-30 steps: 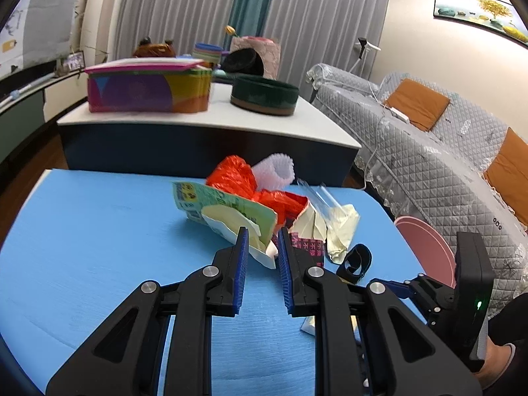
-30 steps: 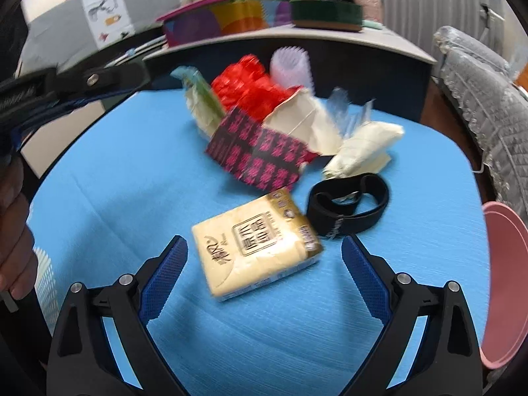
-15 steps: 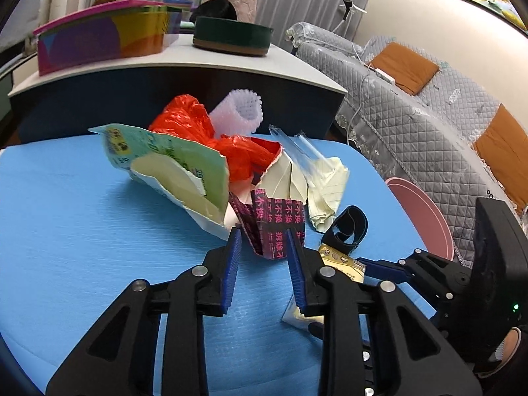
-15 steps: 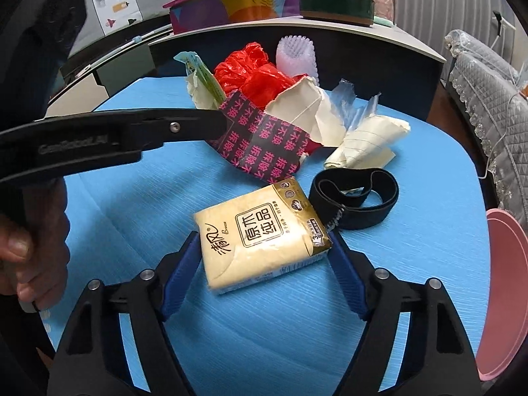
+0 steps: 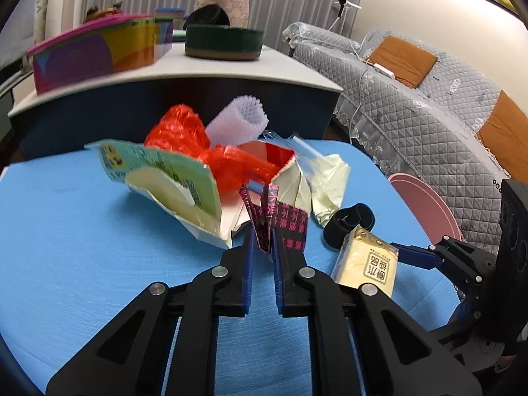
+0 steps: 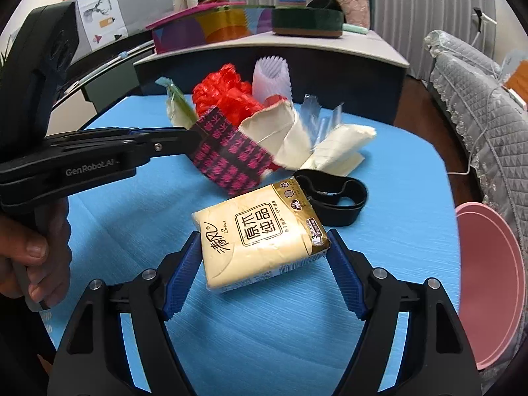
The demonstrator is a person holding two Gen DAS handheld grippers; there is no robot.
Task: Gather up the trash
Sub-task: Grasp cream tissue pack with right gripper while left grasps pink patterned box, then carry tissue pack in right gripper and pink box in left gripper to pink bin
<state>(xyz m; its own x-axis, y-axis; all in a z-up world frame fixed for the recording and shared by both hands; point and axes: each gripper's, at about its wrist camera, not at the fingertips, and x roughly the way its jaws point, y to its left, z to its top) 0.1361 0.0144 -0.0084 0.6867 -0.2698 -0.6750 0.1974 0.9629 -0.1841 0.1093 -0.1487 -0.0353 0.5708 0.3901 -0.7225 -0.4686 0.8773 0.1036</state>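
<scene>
A heap of trash lies on the blue table (image 5: 66, 231): a red plastic bag (image 5: 184, 132), a green torn packet (image 5: 158, 175), a white foam net (image 5: 241, 122), cream paper (image 5: 330, 181) and a black-and-pink wrapper (image 5: 287, 221). My left gripper (image 5: 263, 247) is shut on the wrapper's edge; it also shows in the right wrist view (image 6: 194, 138) holding the wrapper (image 6: 231, 161). My right gripper (image 6: 264, 257) is shut on a yellow tissue pack (image 6: 260, 237), held a little above the table. The pack also shows in the left wrist view (image 5: 366, 264).
A black strap loop (image 6: 333, 198) lies just behind the tissue pack. A pink bin (image 6: 488, 280) stands off the table's right edge. A dark counter (image 5: 184, 99) with a colourful box and a green bowl stands behind. A covered sofa (image 5: 429, 105) is at right.
My left gripper closed on the black-and-pink wrapper and lifted its edge. My right gripper closed on the tissue pack and raised it off the table.
</scene>
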